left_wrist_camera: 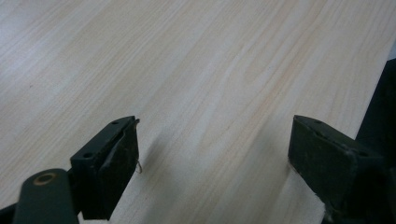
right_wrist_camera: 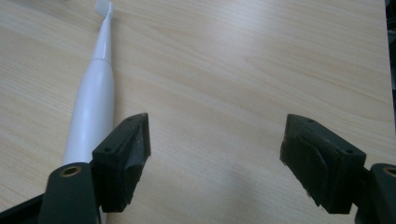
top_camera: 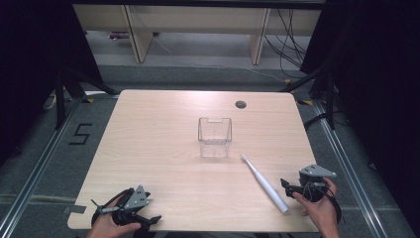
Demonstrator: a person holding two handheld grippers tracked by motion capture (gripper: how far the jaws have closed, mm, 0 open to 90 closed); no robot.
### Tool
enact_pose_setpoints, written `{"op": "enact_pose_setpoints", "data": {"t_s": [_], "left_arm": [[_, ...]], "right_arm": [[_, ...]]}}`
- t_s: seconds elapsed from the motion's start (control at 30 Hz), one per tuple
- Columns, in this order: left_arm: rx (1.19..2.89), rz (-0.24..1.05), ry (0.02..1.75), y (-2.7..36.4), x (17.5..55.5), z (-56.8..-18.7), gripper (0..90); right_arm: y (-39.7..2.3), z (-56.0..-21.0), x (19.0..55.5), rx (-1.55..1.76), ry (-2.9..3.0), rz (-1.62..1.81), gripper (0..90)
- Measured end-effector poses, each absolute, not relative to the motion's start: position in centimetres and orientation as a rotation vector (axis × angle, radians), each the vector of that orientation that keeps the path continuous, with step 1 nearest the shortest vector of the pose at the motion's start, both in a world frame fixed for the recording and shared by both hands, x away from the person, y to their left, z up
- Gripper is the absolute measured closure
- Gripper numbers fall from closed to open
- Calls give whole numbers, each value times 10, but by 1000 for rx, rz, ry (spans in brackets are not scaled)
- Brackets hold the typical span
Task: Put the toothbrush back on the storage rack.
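A: Toothbrush first — where does it lie?

B: Flat on the table, white, slanting from its bristle head near the middle down toward the near right edge. Its thick handle end sits just beside the right gripper.

A: Is that gripper on it?

B: No. In the right gripper view the toothbrush runs along the outside of one jaw, close against it, and bare wood shows between the two jaws. The right gripper stands wide apart, with nothing clamped.

A: And the other one?

B: The left gripper is at the near left corner, held low by a hand at the table's edge. In its own view the left gripper also has its jaws spread wide, only plain tabletop between them.

A: Anything else on the table?

B: A clear bin stands upright near the middle, just beyond the brush head and apart from it. A small dark grommet sits in the top near the far edge. The right hand grips its tool at the near right corner.
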State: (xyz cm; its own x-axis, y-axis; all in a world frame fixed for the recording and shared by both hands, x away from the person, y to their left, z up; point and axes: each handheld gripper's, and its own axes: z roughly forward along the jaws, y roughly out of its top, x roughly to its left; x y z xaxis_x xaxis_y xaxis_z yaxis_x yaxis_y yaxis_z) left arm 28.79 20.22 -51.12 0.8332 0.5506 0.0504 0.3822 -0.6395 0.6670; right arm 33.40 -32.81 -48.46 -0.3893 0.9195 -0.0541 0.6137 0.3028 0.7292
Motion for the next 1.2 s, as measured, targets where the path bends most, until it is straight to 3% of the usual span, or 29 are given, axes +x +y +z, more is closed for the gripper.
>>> {"op": "enact_pose_setpoints", "data": {"t_s": [0.8, 1.2], "left_arm": [[2368, 331, 659, 204, 290, -509, 158], [2368, 331, 661, 204, 290, -509, 158]], "right_arm": [[-313, -469, 342, 1286, 2209, 837, 275], [-296, -455, 351, 1220, 2271, 822, 353]]}}
